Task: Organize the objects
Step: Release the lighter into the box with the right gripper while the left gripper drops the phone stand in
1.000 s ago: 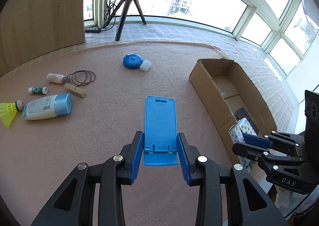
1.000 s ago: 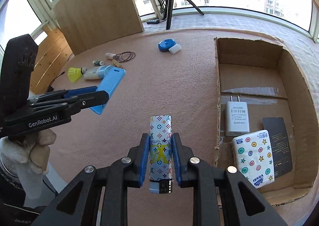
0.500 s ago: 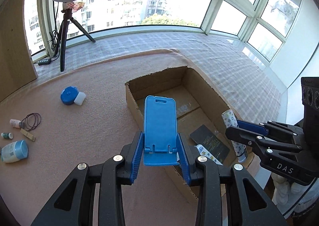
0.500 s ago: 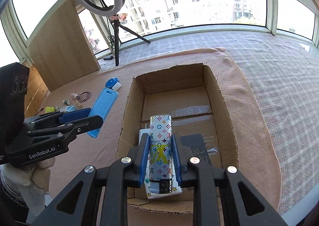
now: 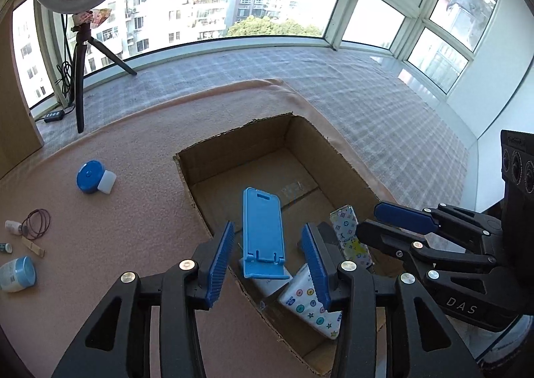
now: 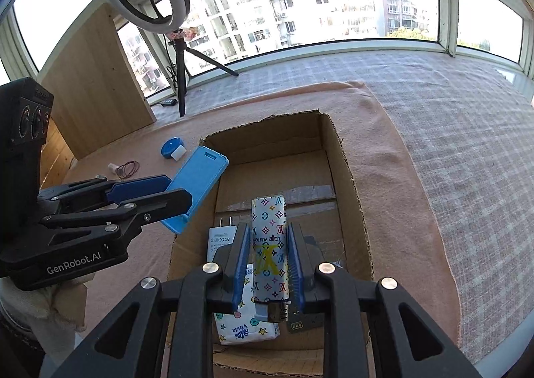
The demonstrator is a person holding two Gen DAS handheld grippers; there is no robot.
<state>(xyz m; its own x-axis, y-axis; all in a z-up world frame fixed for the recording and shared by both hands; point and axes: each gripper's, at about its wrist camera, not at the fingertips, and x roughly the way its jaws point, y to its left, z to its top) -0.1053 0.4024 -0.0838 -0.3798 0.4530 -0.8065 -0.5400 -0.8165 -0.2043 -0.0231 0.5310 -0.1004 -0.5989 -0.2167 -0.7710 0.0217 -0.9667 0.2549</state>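
Note:
Over the open cardboard box (image 5: 233, 141) my left gripper (image 5: 267, 227) has its jaws opening. The blue phone stand (image 5: 263, 234) sits between its pads with a gap on each side. In the right wrist view the stand (image 6: 197, 184) slopes over the box's (image 6: 333, 144) left wall beside the left gripper (image 6: 177, 191). My right gripper (image 6: 268, 227) is also opening above the box's near end. The patterned lighter (image 6: 269, 244) stands between its pads, loose. The lighter (image 5: 347, 234) shows by the right gripper (image 5: 367, 221).
In the box lie a white charger (image 6: 220, 241), a tissue pack (image 6: 243, 328) and a dark card (image 6: 300, 324). On the pink blanket to the left are a blue round case (image 5: 89, 176), rubber bands (image 5: 36, 229), a clothespin (image 5: 33, 247) and a lotion bottle (image 5: 16, 274). A ring-light tripod (image 5: 80, 77) stands behind.
Both grippers swung from over the blanket to above the box. Since half a second ago both sets of jaws have widened, and the stand and lighter are no longer squeezed.

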